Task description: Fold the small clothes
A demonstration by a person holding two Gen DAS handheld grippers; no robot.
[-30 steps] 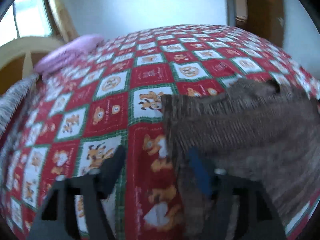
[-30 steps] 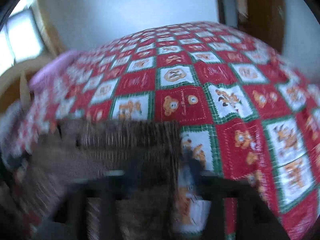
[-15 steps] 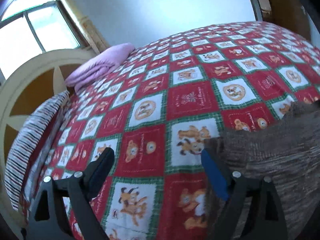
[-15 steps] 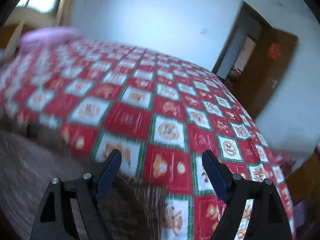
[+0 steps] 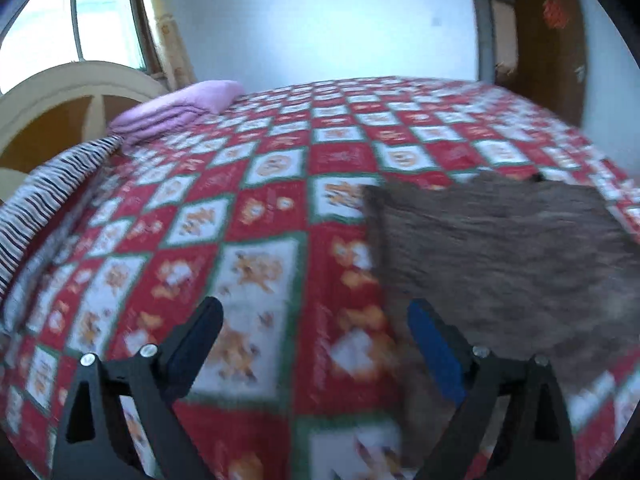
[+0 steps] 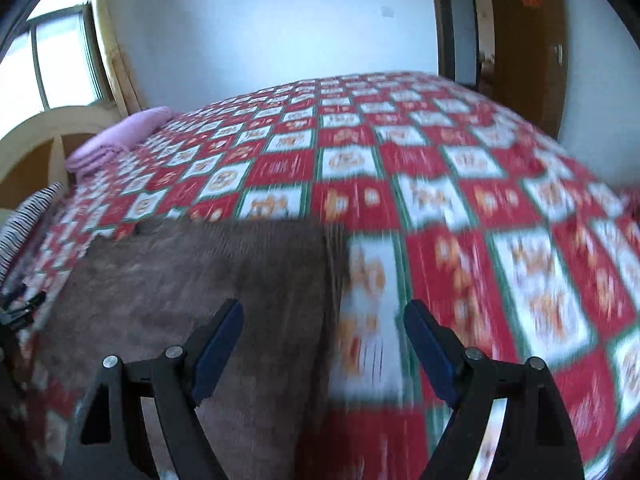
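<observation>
A brown knitted garment [image 5: 504, 248] lies flat on the red, white and green checked bedspread [image 5: 280, 208]. In the left wrist view it fills the right side; my left gripper [image 5: 316, 328] is open and empty, hovering over its left edge. In the right wrist view the garment [image 6: 200, 280] fills the lower left; my right gripper [image 6: 320, 332] is open and empty above its right edge, with the bedspread [image 6: 480, 208] beyond. Both views are blurred by motion.
A folded pink blanket [image 5: 180, 108] lies at the bed's far left by the cream headboard [image 5: 72, 92]. A striped pillow [image 5: 44, 200] sits at the left edge. A window [image 5: 100, 20], white wall and brown door [image 5: 548, 36] stand beyond.
Both grippers were low at the garment's edges, the right one seemingly closed; both are now open and raised. The cameras swung up and back down toward the garment, which lies flat.
</observation>
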